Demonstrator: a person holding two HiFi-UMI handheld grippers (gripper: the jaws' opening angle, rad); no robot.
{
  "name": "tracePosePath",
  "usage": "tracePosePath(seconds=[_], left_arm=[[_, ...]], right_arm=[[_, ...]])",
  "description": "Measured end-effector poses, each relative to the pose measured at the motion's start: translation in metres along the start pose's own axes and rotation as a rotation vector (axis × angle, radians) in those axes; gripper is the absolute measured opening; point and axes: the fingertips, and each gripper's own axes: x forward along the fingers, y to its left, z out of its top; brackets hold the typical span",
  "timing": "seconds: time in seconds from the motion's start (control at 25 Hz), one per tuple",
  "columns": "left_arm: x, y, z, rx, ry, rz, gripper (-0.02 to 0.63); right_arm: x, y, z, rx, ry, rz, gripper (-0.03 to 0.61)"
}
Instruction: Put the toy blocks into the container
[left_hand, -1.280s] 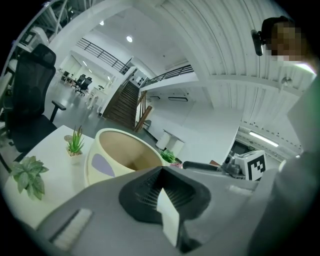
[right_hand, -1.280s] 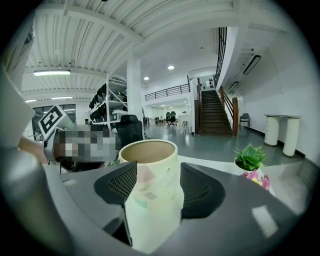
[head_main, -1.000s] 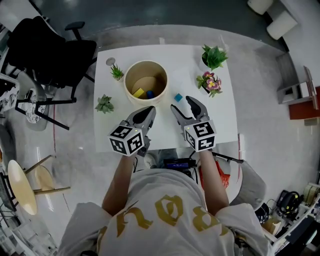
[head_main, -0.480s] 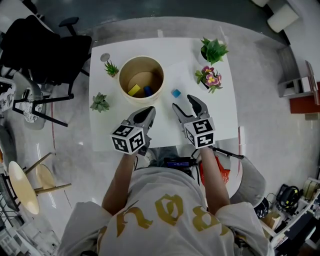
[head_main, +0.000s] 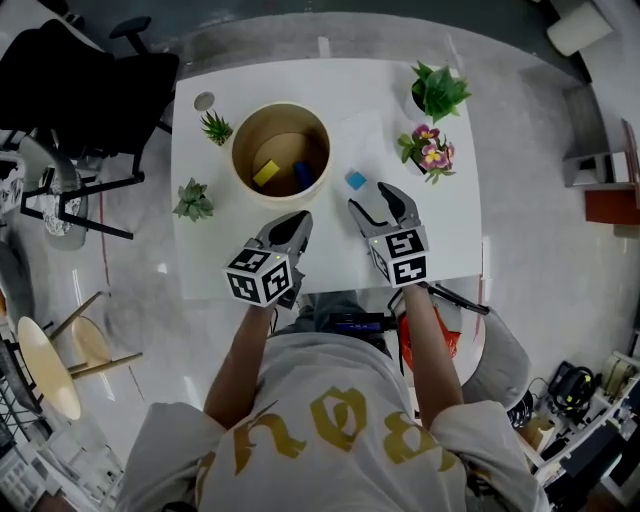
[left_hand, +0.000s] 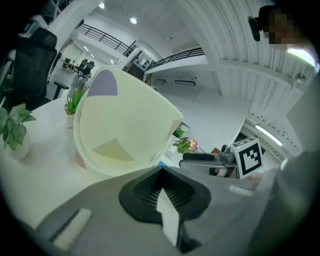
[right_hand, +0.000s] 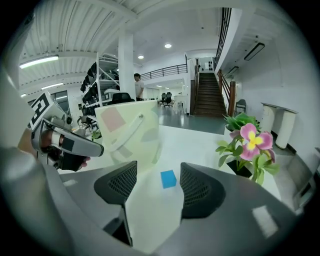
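A round tan container (head_main: 281, 150) stands on the white table (head_main: 420, 240), with a yellow block (head_main: 266, 173) and a dark blue block (head_main: 303, 177) inside. A light blue cube (head_main: 355, 180) lies on the table just right of it. My right gripper (head_main: 376, 200) is open close behind this cube; in the right gripper view the cube (right_hand: 168, 178) sits on the table ahead between the open jaws of the right gripper (right_hand: 158, 197). My left gripper (head_main: 292, 222) is shut and empty, near the container's front. The container (left_hand: 125, 125) fills the left gripper view beyond the left gripper (left_hand: 163, 194).
Two small succulents (head_main: 215, 127) (head_main: 193, 200) stand left of the container. A leafy plant (head_main: 440, 92) and a flowering pot (head_main: 430, 153) stand at the table's right, the flowers (right_hand: 247, 145) close to my right gripper. A black chair (head_main: 80, 80) is off the table's left.
My right gripper has moved a little forward, closer to the light blue cube. The head view has shifted, and the left gripper keeps its place.
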Motion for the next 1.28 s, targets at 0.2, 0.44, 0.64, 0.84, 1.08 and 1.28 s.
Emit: tracePosePath(seconds=[0.2,0.44,0.64,0.84,1.08,1.28], left_arm=[[0.007,0.007,-0.01,-0.023,0.023,0.01,0.002],[0.016,0.014,-0.02,-0.048,0.042,0.021,0.002],[0.024,0.019,-0.024,-0.062,0.053,0.025,0.001],[0.029,0.022,-0.029,-0.073,0.067,0.028,0.002],[0.033,0.025,-0.032,-0.085,0.078,0.032,0.002],[0.034,0.028,-0.032,-0.092,0.08,0.036,0.002]], right_arm=[[0.017,-0.007,-0.013,-0.019,0.038,0.005,0.285],[0.033,-0.014,-0.027,-0.022,0.073,0.009,0.282],[0.044,-0.018,-0.032,-0.02,0.089,0.015,0.279],[0.055,-0.019,-0.038,-0.014,0.104,0.033,0.267],[0.065,-0.02,-0.043,-0.017,0.118,0.047,0.256],[0.07,-0.022,-0.046,-0.021,0.125,0.041,0.219]])
